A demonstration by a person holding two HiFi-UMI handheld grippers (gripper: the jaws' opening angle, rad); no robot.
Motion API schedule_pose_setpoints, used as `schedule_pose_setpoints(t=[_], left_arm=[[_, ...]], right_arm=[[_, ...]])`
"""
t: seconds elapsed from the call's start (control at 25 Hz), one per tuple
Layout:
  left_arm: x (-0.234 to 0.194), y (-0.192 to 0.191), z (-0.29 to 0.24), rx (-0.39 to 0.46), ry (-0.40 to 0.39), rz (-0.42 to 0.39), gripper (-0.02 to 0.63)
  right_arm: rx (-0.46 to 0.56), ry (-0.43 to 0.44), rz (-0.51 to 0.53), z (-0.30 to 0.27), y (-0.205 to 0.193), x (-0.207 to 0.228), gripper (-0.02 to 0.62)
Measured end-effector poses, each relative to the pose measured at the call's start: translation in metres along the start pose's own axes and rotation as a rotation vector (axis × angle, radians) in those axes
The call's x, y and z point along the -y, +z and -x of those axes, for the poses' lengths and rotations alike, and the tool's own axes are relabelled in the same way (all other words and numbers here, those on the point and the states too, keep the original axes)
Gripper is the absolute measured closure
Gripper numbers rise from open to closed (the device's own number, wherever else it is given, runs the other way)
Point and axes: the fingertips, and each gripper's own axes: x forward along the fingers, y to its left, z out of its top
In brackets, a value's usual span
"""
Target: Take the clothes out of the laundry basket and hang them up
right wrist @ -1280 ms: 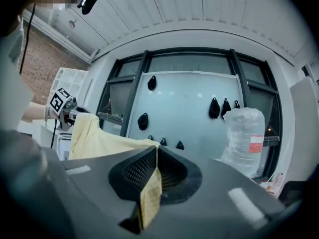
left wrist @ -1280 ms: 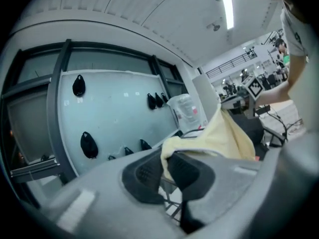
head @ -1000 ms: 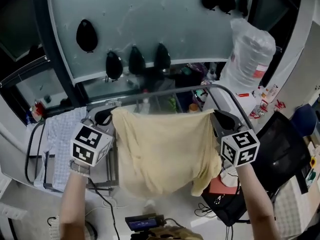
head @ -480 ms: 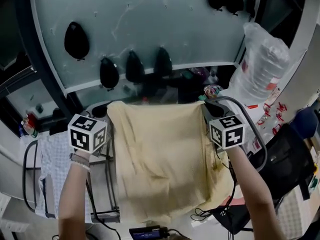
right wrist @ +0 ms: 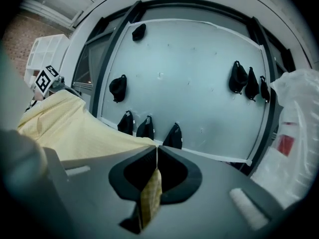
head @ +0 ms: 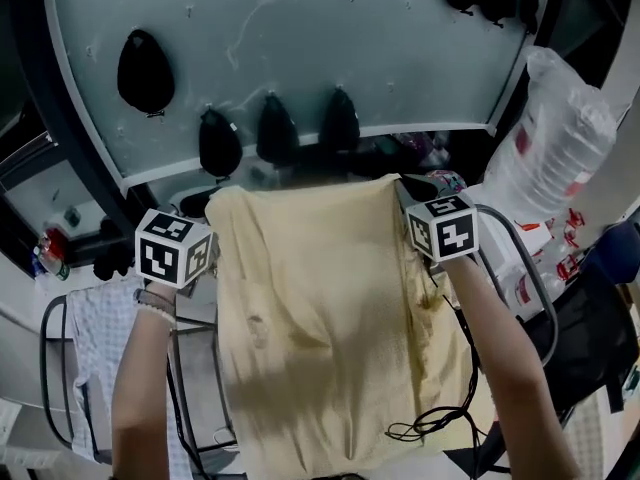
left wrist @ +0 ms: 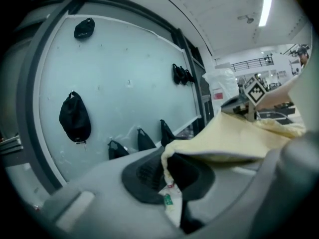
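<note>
A pale yellow garment hangs spread between both grippers and drapes down toward me. My left gripper is shut on its top left corner, and my right gripper is shut on its top right corner. In the left gripper view the corner of the yellow garment is bunched between the jaws of the left gripper, with a small white label hanging below. In the right gripper view a thin edge of the garment is pinched in the right gripper, and a fold dangles beneath the jaws.
A frosted glass panel with several black bags hung on it stands just ahead. A dark drying rack at lower left carries a patterned white garment. A grey tube and a big plastic bag stand to the right.
Both grippers have carried the yellow garment forward toward the glass panel. The rack and patterned garment have slid lower left in view, and the garment now covers more of the frame.
</note>
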Motion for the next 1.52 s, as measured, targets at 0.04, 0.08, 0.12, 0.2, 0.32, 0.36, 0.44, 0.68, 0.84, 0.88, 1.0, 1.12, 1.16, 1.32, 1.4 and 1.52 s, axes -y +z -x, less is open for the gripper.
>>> schedule_pose_setpoints(t=[0.04,0.08,0.12,0.2,0.32,0.36,0.44,0.68,0.84,0.88,1.0,1.12,1.16,1.32,1.4,1.52], left_arm=[[-0.003,-0.008,-0.006,-0.015,-0.001,0.004,0.597],[-0.005,-0.019,-0.013,-0.034,-0.003,0.011,0.597],[-0.006,-0.031,-0.019,-0.058,-0.004,0.022,0.597],[-0.009,-0.059,-0.029,-0.115,-0.003,0.047,0.595],[-0.01,-0.096,-0.036,-0.191,-0.007,0.104,0.594],[-0.01,-0.106,-0.037,-0.215,-0.011,0.115,0.592],[-0.008,-0.123,-0.036,-0.258,-0.018,0.119,0.576],[-0.001,-0.136,-0.02,-0.301,-0.034,0.119,0.465],[0.001,-0.147,0.005,-0.348,-0.034,0.104,0.395],[0.001,-0.149,0.013,-0.354,-0.032,0.106,0.384],[0.001,-0.146,0.038,-0.346,-0.005,0.115,0.376],[0.005,-0.129,0.068,-0.274,0.066,0.121,0.494],[0.008,-0.121,0.079,-0.246,0.09,0.118,0.535],[0.04,-0.087,0.126,-0.147,0.135,0.112,0.612],[0.06,-0.071,0.153,-0.112,0.145,0.111,0.612],[0.09,-0.049,0.196,-0.065,0.178,0.108,0.612]], right_arm=[[-0.012,0.003,0.006,-0.011,-0.003,0.0,0.584],[-0.032,0.01,0.016,-0.021,-0.007,-0.001,0.584],[-0.058,0.021,0.032,-0.032,-0.015,-0.004,0.584],[-0.123,0.059,0.072,-0.049,-0.034,-0.014,0.584],[-0.213,0.122,0.13,-0.066,-0.063,-0.033,0.584],[-0.234,0.137,0.143,-0.07,-0.07,-0.038,0.584],[-0.258,0.156,0.161,-0.074,-0.077,-0.045,0.583],[-0.274,0.197,0.121,-0.065,-0.081,-0.052,0.448],[-0.279,0.216,0.104,-0.044,-0.085,-0.058,0.399],[-0.269,0.216,0.084,-0.037,-0.084,-0.058,0.395],[-0.19,0.207,-0.002,-0.011,-0.07,-0.057,0.394],[-0.071,0.208,-0.065,0.022,-0.045,-0.063,0.398],[-0.035,0.213,-0.082,0.034,-0.037,-0.067,0.425],[0.075,0.224,-0.137,0.088,-0.014,-0.091,0.57],[0.115,0.244,-0.134,0.117,-0.004,-0.108,0.573],[0.178,0.296,-0.118,0.162,0.01,-0.134,0.58]])
